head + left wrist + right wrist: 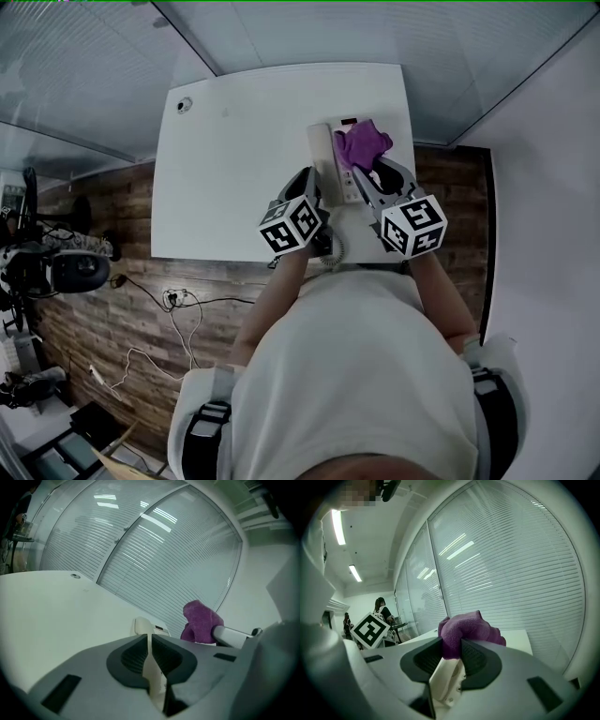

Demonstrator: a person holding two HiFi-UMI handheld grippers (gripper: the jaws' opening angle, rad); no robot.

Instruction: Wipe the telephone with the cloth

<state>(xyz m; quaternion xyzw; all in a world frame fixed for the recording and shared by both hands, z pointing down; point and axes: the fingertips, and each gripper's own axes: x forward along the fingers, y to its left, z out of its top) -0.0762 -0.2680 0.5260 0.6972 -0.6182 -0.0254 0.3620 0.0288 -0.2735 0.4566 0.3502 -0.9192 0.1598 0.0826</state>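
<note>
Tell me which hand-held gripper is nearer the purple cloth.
Right: the right hand-held gripper grips the cloth; the left hand-held gripper, shut on the handset, sits apart beside it.

Left tool [150, 638] clamped on the handset [153, 672]; right tool [451, 641] clamped on the cloth [467, 627]; both forearms [270, 302] extended forward.

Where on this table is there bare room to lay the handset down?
Free: the whole left and middle of the white table, from the telephone across to the round grommet at the far left corner. Crowded: the right near part, where the telephone, the purple cloth in the right gripper and the left gripper on the handset sit together.
</note>
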